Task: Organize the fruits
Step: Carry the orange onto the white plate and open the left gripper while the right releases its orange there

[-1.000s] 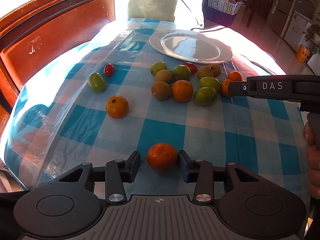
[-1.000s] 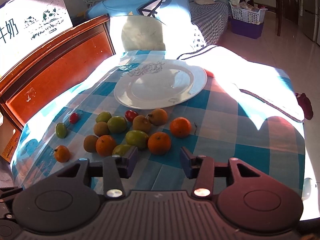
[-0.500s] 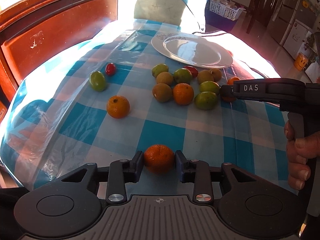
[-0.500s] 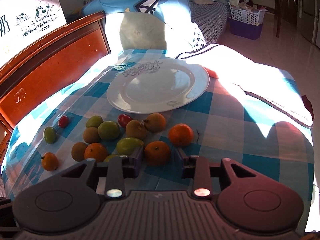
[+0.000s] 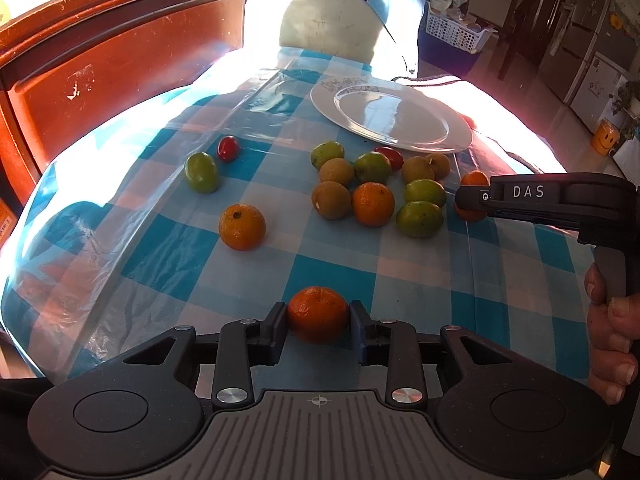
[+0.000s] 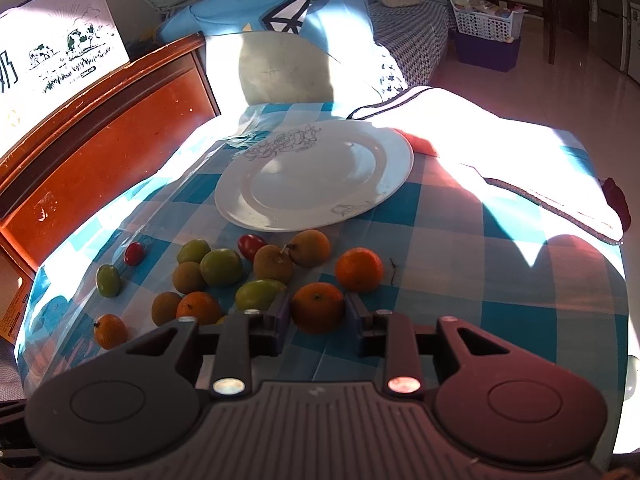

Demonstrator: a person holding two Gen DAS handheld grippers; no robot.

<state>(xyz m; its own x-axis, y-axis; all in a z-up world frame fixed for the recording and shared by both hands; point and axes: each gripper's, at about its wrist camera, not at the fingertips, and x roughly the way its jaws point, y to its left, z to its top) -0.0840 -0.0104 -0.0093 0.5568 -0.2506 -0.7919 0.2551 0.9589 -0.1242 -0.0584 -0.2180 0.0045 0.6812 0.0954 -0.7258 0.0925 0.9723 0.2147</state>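
Fruits are lying loose on the checked tablecloth (image 6: 472, 280), all on the near side of the white plate (image 6: 316, 176), which is sitting bare. A mandarin (image 5: 318, 314) well short of the plate is sitting pinched between the two pads of the left gripper (image 5: 319, 326), with open cloth all around it. The right gripper (image 6: 314, 312) is closing its pads against both sides of another orange (image 6: 317, 307), at the right end of the cluster nearest the plate; a second orange (image 6: 359, 269) is resting just beyond it, and a green fruit (image 6: 260, 294) is touching the left pad. Brown, rough-skinned round fruits (image 6: 273, 263) and smooth green ones (image 6: 221, 267) are crowding just below the plate's rim, with a small red tomato (image 6: 251, 245) among them. Further left of the plate, a green fruit (image 5: 201, 172), a red tomato (image 5: 228, 148) and an orange (image 5: 242, 227) are lying apart, near the cloth's sunlit edge by the wooden headboard (image 5: 120, 60). A clear plastic sheet is wrinkling over the cloth.
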